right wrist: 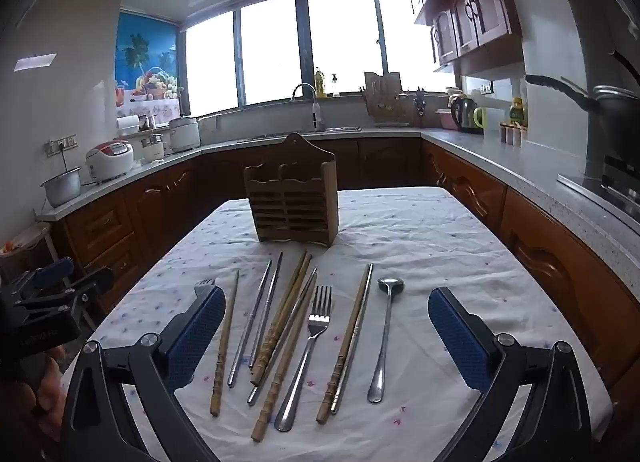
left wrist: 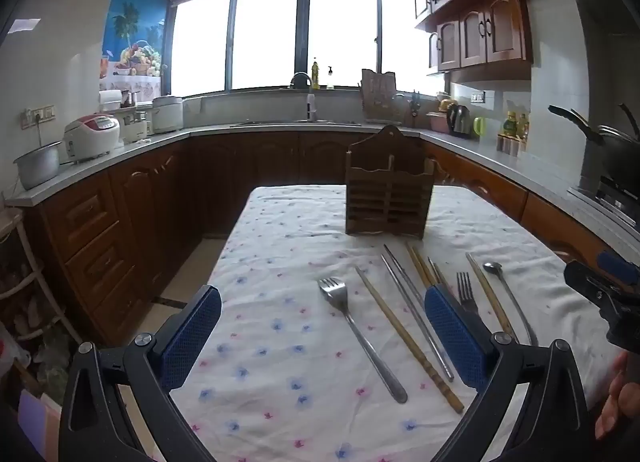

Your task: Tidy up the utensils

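Observation:
A wooden utensil holder stands upright at the far middle of the table. Utensils lie in a row in front of it: a metal fork at the left, a second fork, a metal spoon, several wooden chopsticks and metal chopsticks. My left gripper is open and empty, above the left fork. My right gripper is open and empty, above the middle of the row. The right gripper shows at the left view's right edge.
The table has a white floral cloth. Brown kitchen cabinets with a grey counter run around the table. Rice cookers, a sink tap, a kettle and a pan stand on the counter.

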`<state>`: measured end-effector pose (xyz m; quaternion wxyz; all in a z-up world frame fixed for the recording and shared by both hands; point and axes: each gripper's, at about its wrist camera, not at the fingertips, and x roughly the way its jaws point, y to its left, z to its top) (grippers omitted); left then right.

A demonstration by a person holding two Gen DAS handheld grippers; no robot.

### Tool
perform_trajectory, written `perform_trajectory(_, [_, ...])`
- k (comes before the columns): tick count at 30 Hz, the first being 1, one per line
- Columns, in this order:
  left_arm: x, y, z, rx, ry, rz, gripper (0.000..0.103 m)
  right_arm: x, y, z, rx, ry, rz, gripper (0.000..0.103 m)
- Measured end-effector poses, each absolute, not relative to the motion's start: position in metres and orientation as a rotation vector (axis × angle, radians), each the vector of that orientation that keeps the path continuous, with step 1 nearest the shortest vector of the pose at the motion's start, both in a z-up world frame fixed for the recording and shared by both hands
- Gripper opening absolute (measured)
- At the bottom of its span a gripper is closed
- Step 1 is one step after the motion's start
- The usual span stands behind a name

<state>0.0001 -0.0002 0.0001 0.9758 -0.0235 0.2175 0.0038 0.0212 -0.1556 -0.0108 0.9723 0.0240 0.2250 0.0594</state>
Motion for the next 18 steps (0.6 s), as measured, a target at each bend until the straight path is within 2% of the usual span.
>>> perform_trajectory(18, [-0.0026,-0.0003,0.0061,-0.018,0.415,0.023,0.102,0.0156,-0.1483,-0.0036,0.053,0.415,0.149,0.102])
